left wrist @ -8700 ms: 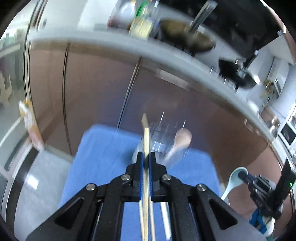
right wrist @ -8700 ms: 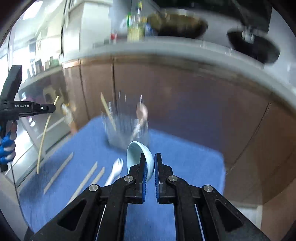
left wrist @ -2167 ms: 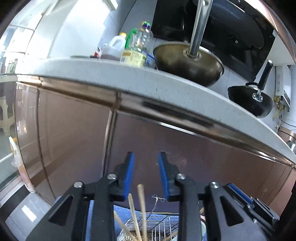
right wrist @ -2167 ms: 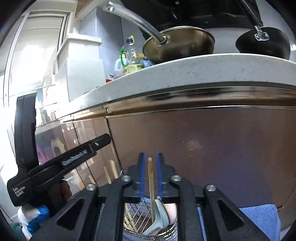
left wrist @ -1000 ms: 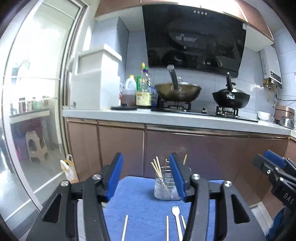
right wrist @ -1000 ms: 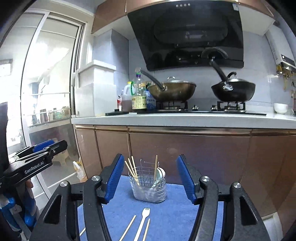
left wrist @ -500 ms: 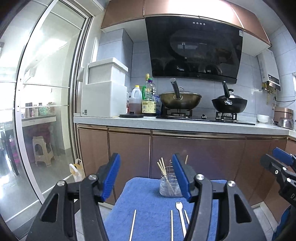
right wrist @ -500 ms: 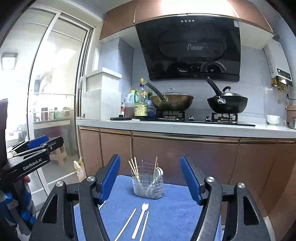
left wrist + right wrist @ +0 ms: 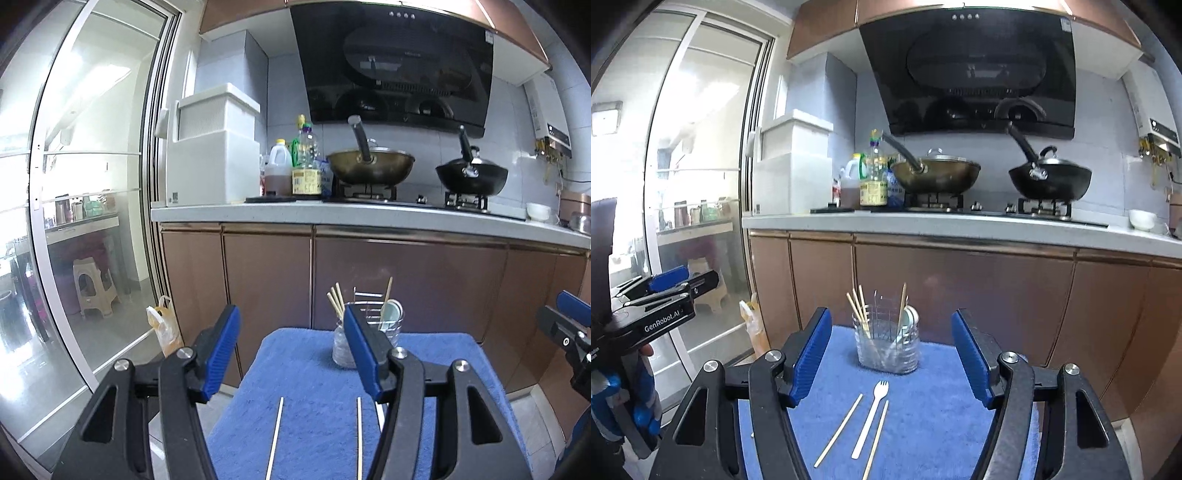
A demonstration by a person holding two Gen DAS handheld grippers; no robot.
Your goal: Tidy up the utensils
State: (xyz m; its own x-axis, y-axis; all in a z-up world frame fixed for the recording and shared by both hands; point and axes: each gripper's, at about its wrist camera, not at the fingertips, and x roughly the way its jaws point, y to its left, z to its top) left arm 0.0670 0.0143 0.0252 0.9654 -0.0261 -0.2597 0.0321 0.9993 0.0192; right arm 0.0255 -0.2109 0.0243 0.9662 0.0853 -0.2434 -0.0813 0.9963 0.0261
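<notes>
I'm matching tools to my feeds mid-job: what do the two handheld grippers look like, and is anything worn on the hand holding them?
Both the left gripper and the right gripper have black angular linkage arms with silver pivot bolts and ribbed blue finger pads. Seen from the right wrist camera, the left one's black body carries white "GenRobot.AI" lettering, and the hand under it wears a blue and white glove.

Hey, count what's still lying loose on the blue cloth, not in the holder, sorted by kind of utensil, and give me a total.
Chopsticks: 3 (one shows clearly only in the left wrist view)
Fork: 1
Total: 4
</notes>
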